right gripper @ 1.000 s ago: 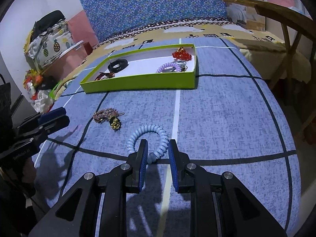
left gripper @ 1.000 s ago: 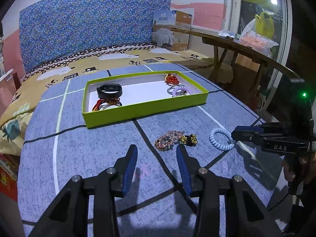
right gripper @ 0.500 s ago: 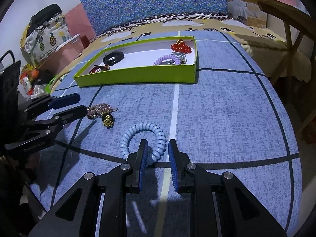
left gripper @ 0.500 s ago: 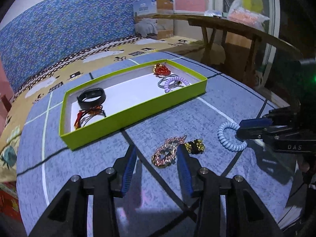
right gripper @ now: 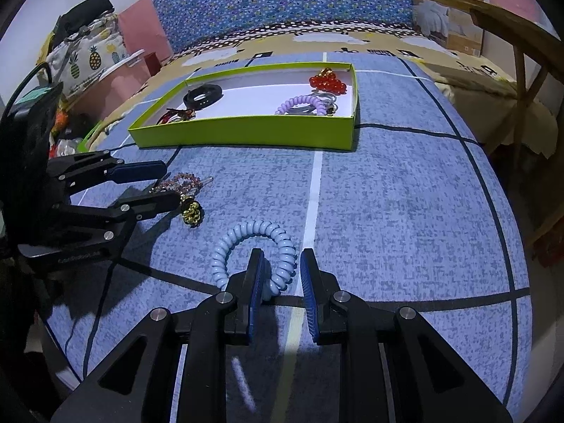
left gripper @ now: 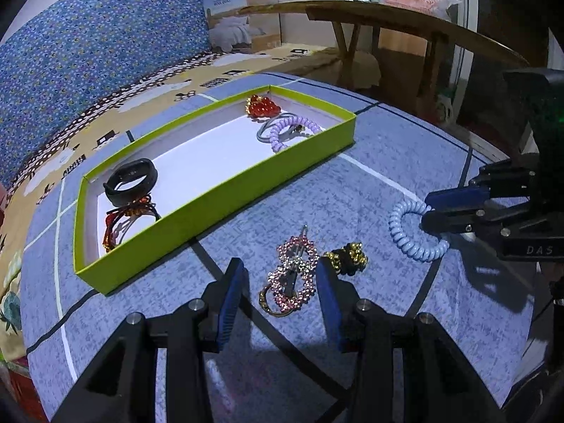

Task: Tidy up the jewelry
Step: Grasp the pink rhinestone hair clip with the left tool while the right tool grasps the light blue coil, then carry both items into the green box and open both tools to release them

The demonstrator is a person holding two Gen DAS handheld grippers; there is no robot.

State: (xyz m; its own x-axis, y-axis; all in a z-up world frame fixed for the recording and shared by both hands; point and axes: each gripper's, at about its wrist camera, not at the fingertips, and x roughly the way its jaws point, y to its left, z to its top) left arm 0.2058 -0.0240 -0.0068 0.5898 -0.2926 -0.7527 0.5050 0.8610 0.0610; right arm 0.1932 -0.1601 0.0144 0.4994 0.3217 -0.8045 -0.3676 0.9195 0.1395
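The green tray (left gripper: 225, 190) already holds several pieces. Left tongs (left gripper: 282, 282) gape around the pink rhinestone clip (left gripper: 292, 278) on the bed, ready to close. Right tongs (right gripper: 280, 275) straddle the blue coil bracelet (right gripper: 253, 246), seemingly not yet pinching it.

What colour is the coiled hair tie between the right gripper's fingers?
Pale blue coiled hair tie; clearest in the right wrist view.

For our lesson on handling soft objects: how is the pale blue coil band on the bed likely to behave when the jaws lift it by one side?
The coil band would probably stretch and sag, since it is a loose open spiral. It looks light, being thin and hollow. Its ridges may help the right gripper hold it.
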